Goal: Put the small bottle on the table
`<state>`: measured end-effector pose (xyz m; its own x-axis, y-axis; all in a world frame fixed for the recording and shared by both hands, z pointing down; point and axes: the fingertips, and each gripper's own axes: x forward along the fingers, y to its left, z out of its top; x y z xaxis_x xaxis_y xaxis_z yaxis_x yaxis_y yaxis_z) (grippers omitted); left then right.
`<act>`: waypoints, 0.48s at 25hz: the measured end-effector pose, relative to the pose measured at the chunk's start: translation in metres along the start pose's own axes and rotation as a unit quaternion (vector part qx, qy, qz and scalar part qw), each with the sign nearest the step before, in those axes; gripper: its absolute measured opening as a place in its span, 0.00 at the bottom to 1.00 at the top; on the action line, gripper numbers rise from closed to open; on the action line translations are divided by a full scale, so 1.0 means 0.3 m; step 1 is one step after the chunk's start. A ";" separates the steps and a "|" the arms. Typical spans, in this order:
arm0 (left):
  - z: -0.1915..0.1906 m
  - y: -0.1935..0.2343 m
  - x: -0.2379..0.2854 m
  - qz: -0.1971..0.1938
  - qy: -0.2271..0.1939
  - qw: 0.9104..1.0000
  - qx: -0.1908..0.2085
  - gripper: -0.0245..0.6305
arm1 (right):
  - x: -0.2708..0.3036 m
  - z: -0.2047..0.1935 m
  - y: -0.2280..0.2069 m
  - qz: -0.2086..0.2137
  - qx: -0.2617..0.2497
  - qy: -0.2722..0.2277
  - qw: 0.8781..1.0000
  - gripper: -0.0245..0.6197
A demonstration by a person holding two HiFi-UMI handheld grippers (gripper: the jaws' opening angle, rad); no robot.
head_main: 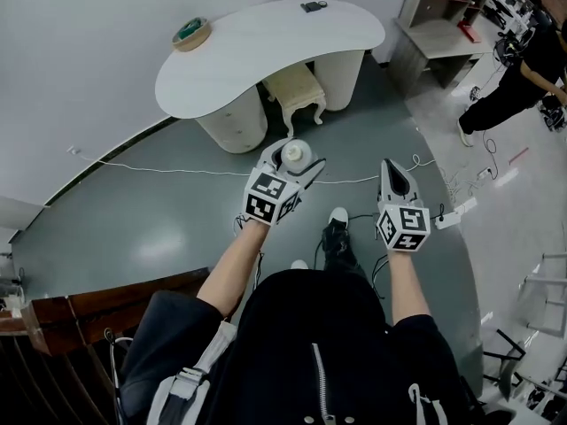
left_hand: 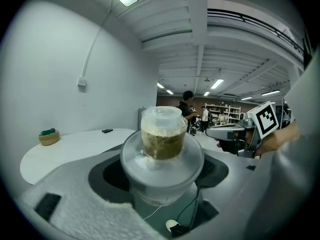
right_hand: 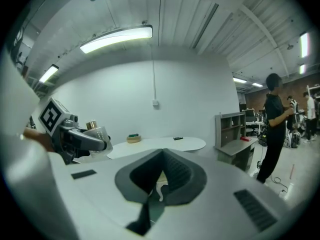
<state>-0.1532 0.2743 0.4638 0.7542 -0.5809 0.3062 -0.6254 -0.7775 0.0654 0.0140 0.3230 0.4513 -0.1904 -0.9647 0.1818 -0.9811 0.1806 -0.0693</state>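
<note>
Evidently the small translucent plastic bottle [left_hand: 162, 144], with its brownish neck and clear cap, is gripped around its rounded body by the left claw [head_main: 296, 159]. It is held upright so that it can be set down on its base. It hangs above the grey-green floor [head_main: 151, 228], well apart from the white kidney-shaped desk [head_main: 266, 47].

The right claw [right_hand: 161, 154] is clenched with nothing between its jaws and is held beside the left, clear of the bottle.

By judgement, the bottle is not yet brought over the desk. Ample bare top is offered across the desk's middle and right lobe. Only a round wicker bowl with green contents [head_main: 190, 34] at the left end and a small dark object [head_main: 313, 6] at the far edge need to be avoided.

The near curved edge should be cleared with care. A cream stool with curved legs [head_main: 297, 91] tucked beneath it and a thin white cable [head_main: 177, 168] across the floor are to be minded on approach.
</note>
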 end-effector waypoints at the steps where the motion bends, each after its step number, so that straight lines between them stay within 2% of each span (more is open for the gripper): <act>1: 0.007 0.012 0.036 0.000 0.001 1.000 0.001 0.56 | 0.035 0.000 -0.025 0.002 0.002 0.000 1.000 0.04; 5: 0.066 0.101 0.195 0.009 0.006 1.000 0.000 0.56 | 0.216 0.032 -0.132 0.015 0.010 0.004 1.000 0.04; 12: 0.220 0.258 0.459 0.047 -0.002 0.999 -0.007 0.56 | 0.512 0.158 -0.337 0.051 0.002 -0.004 0.999 0.04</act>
<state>-0.0846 0.1184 0.4483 0.6929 -0.6524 0.3071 -0.6965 -0.7158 0.0508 0.0855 0.1474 0.4398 -0.2895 -0.9427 0.1657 -0.9564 0.2778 -0.0906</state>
